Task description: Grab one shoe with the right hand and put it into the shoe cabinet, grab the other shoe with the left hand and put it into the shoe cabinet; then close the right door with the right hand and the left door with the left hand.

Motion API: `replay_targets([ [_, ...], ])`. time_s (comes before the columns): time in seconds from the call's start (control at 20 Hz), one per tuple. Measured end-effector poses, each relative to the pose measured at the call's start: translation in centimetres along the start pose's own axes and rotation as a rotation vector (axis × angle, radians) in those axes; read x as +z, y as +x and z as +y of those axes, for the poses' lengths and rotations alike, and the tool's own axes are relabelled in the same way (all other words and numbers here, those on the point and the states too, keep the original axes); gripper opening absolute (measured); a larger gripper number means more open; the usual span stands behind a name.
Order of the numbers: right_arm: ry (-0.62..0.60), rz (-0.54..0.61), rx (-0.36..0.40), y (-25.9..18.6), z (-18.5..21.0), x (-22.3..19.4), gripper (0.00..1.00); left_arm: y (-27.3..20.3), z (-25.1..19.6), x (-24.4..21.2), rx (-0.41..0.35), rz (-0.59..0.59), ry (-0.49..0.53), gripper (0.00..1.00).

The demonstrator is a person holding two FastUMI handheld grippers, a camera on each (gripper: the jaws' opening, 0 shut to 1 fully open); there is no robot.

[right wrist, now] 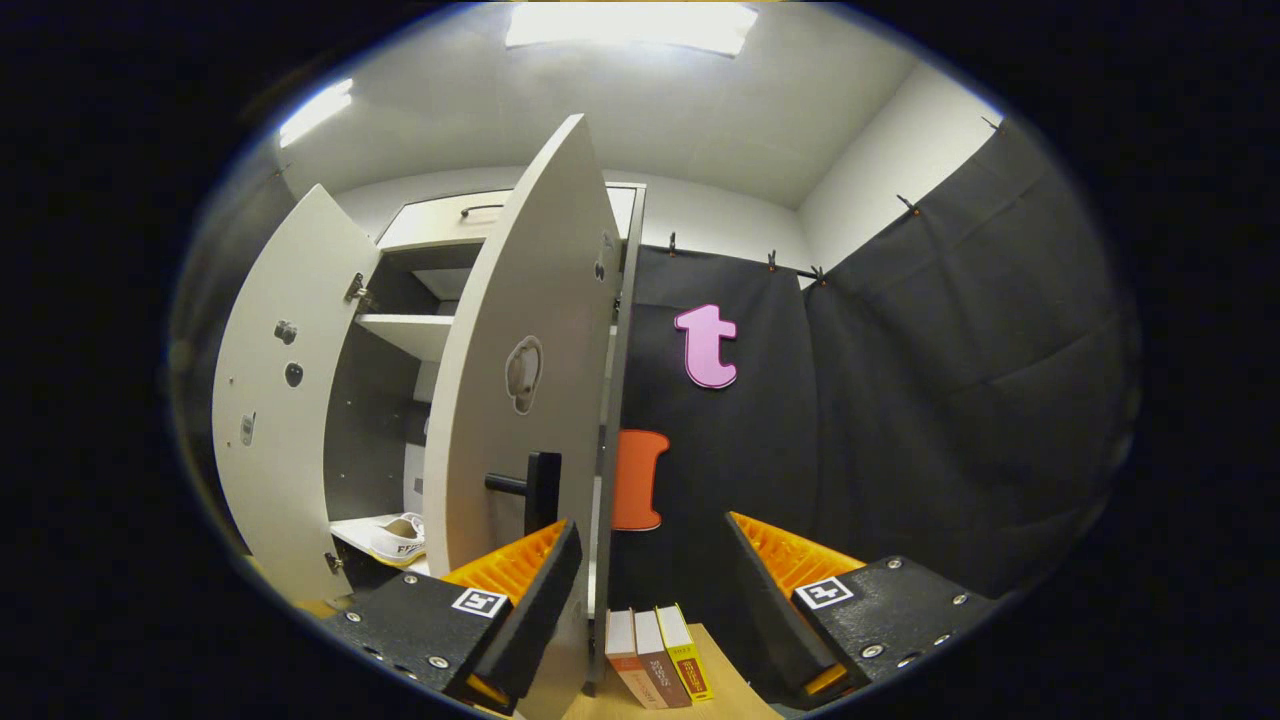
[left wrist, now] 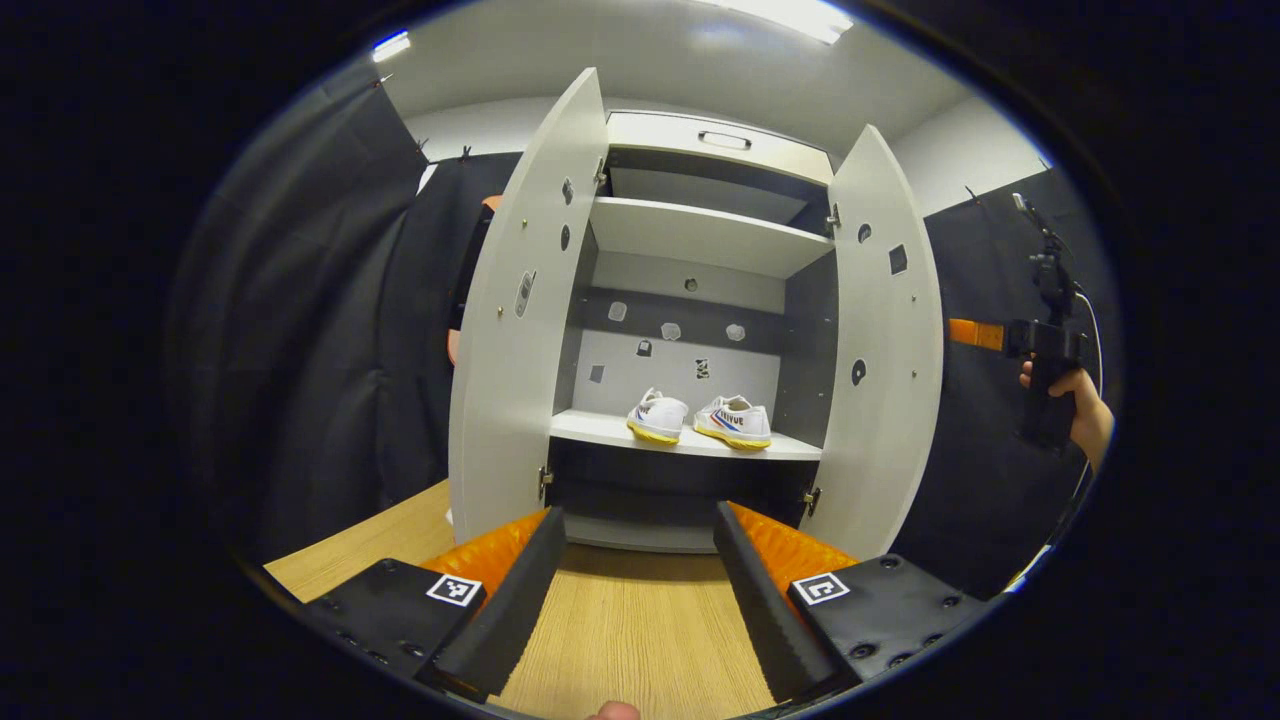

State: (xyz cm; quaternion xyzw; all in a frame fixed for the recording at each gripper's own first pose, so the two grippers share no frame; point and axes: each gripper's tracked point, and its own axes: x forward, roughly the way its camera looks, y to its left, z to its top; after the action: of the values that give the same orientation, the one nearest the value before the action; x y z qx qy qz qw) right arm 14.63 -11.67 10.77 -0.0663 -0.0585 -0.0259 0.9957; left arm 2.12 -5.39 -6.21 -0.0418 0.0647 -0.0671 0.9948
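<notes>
In the left gripper view the grey shoe cabinet (left wrist: 700, 232) stands with both doors swung open. Two white shoes with yellow soles, one on the left (left wrist: 658, 415) and one on the right (left wrist: 734, 421), sit side by side on its lower shelf. My left gripper (left wrist: 640, 560) is open and empty over the wooden table, in front of the cabinet. The right gripper (left wrist: 1045, 350) is held in a hand at the far right, beyond the right door (left wrist: 885, 350). In the right gripper view my right gripper (right wrist: 650, 570) is open, close to the outer face of the right door (right wrist: 530, 400) and its black handle (right wrist: 540, 488). One shoe (right wrist: 400, 537) peeks from inside.
The left door (left wrist: 520, 320) stands open at the left. Three books (right wrist: 658, 640) stand upright on the wooden table (left wrist: 630, 630) by the cabinet's right side. Black cloth walls surround the booth.
</notes>
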Motion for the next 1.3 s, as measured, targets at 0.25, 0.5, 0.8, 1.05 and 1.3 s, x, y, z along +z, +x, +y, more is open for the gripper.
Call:
replay_targets([
  [0.25, 0.015, -0.032, 0.103, 0.8, 6.2, 0.4, 0.89, 0.1, 1.3, -0.2, 0.015, 0.012, 0.004, 0.97],
  [0.5, 0.073, -0.012, 0.22, 2.5, 12.0, -0.1, 0.88, -0.3, 2.5, -0.6, 0.061, 0.024, -0.014, 0.97],
  [0.8, 0.055, -0.015, 0.241, 4.0, 14.4, 0.1, 0.92, -0.8, 3.1, -0.3, 0.092, 0.027, -0.018, 0.97],
  [1.05, 0.06, 0.036, 0.259, 5.8, 16.2, -1.8, 0.92, -1.0, 3.2, -0.3, 0.093, 0.032, -0.027, 0.97],
  [1.3, 0.072, 0.069, 0.252, 8.1, 17.6, -3.9, 0.92, -0.7, 3.5, -0.3, 0.091, 0.033, -0.031, 0.96],
])
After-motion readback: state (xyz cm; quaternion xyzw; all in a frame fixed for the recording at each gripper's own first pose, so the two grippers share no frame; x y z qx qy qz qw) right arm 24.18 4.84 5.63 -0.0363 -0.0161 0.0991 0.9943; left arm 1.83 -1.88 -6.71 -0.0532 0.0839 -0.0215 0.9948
